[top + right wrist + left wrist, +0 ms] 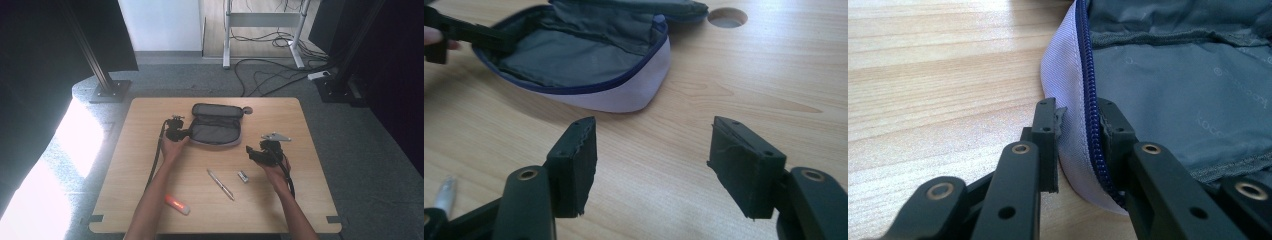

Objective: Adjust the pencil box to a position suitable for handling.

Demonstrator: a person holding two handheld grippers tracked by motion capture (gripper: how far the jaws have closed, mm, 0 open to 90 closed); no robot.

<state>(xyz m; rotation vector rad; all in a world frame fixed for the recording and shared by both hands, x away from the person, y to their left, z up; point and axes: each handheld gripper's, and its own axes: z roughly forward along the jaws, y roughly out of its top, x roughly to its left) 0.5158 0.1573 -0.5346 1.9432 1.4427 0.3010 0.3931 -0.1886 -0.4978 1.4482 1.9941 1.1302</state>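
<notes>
The pouch (216, 131), lying open on the bench (150, 165), is pinched at its zip edge by the left claw (1080, 117). The right claw (651, 150) is held empty and wide, the pouch well ahead of it. The thin rim seems shallowly gripped and could slip free if tugged.

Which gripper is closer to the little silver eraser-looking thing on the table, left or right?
Right. The right gripper hovers open just up and right of the small silver thing. The left gripper is farther, clamped on the pencil case rim across the table.
</notes>
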